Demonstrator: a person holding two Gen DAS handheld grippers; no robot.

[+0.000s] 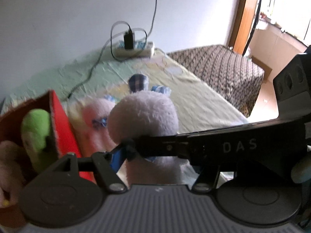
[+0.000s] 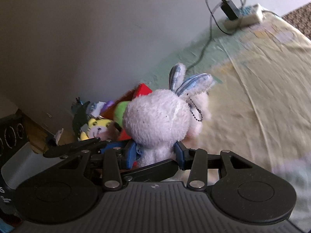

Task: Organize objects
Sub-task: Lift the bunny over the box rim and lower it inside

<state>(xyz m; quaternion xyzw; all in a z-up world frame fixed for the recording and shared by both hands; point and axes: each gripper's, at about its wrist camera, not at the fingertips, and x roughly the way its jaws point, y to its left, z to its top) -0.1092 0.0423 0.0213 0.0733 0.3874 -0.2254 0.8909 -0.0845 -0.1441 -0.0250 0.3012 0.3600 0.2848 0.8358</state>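
The right gripper [image 2: 156,153] has its jaws clamped on a white bunny [image 2: 157,120], held above the bed [image 2: 262,89] beside a red box [image 2: 143,90] of toys. The left gripper's [image 1: 124,151] jaws: cannot tell.

Plain pale wall [image 1: 68,19] behind bed with green-yellow sheet [image 1: 194,97], white power strip [image 1: 136,51] with black charger at its far end, brown patterned bedspread [image 1: 223,68] beside, wooden doorframe [image 1: 242,15], bright daylight beyond.
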